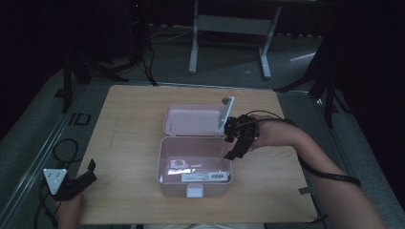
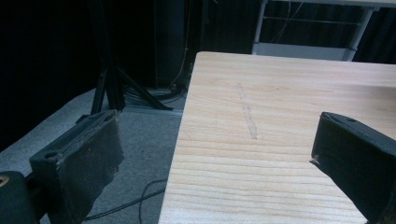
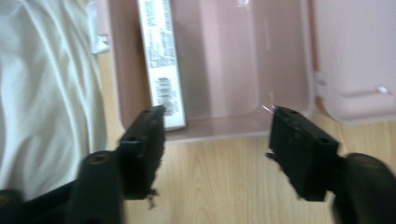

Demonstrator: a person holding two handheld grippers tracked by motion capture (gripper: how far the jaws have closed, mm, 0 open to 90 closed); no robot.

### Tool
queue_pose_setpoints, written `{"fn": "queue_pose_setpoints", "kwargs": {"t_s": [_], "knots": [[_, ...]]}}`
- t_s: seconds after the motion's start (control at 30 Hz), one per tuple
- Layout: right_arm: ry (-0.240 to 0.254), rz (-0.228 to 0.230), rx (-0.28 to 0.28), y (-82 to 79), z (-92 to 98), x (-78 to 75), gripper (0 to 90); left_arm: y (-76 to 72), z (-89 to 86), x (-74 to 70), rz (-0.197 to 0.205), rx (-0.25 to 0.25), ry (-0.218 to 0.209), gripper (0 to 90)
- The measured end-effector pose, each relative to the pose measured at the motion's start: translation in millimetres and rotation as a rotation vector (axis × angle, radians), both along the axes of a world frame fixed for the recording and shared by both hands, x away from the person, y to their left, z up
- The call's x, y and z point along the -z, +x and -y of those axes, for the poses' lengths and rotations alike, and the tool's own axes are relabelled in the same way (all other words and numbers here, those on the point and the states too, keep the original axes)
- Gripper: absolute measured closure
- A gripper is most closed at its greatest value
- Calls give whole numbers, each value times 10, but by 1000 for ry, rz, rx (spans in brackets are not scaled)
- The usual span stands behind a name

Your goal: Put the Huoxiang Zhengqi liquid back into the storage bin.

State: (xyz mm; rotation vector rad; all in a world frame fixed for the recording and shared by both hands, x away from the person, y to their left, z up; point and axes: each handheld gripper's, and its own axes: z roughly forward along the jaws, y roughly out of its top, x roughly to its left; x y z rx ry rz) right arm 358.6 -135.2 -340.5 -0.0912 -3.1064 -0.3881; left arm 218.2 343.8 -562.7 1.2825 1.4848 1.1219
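An open pink box (image 1: 176, 187) sits mid-table, its lid (image 1: 193, 120) folded back flat. Inside, along the near wall, lies a white labelled packet (image 1: 205, 177) with a barcode. My right gripper (image 1: 234, 146) hovers over the box's right edge, jaws open and empty. In the right gripper view the open right gripper (image 3: 217, 126) frames the box wall (image 3: 210, 129), with the packet (image 3: 161, 60) and the lid (image 3: 355, 56) beyond. My left gripper (image 1: 92, 171) rests open at the table's near left corner. Between its jaws, the left gripper (image 2: 217, 140) has bare table (image 2: 280, 93).
The box has a white latch (image 1: 194, 191) on its front wall. A person's pale shirt (image 3: 42, 93) lies close to the near table edge. Cables (image 1: 62, 150) trail on the grey floor to the left. A white table frame (image 1: 229, 28) stands beyond the far edge.
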Motion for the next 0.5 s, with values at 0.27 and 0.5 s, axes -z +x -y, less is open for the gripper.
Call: {"fn": "queue_pose_setpoints", "kwargs": {"t_s": [0.27, 0.5], "knots": [[68, 73, 99, 153, 324, 171, 121, -1, 1, 1, 3, -1, 0, 21], [155, 133, 198, 331, 580, 480, 126, -2, 1, 2, 5, 0, 0, 21]]}}
